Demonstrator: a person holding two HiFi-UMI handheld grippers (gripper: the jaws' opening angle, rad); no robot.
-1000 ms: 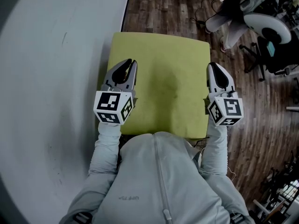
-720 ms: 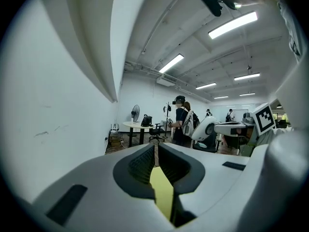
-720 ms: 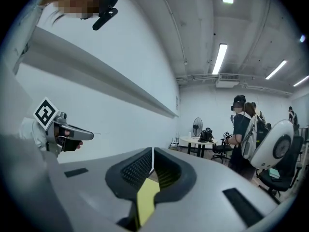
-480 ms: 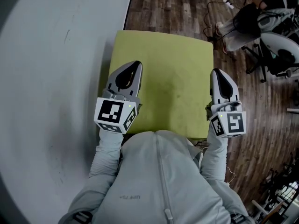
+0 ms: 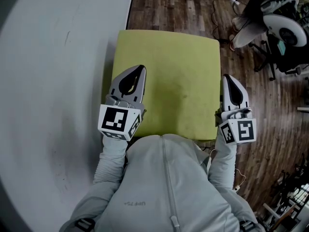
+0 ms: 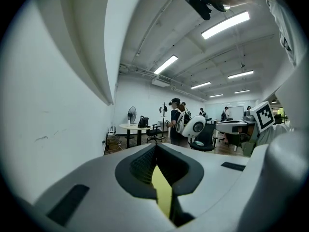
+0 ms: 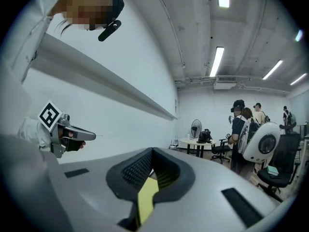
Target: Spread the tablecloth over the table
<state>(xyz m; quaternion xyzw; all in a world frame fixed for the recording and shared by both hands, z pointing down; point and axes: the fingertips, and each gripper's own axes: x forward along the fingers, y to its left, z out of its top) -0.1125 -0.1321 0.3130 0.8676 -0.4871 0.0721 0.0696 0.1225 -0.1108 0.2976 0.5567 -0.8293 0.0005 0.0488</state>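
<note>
Dark wood-plank floor seen around; smooth white wall at left. Tablecloth: yellow-green, matte, square, corners rounded, laid flat, table covered. Left gripper: jaws just closed, left cloth edge pinched between ribbed pads. Right gripper: right edge clamped likewise.
</note>
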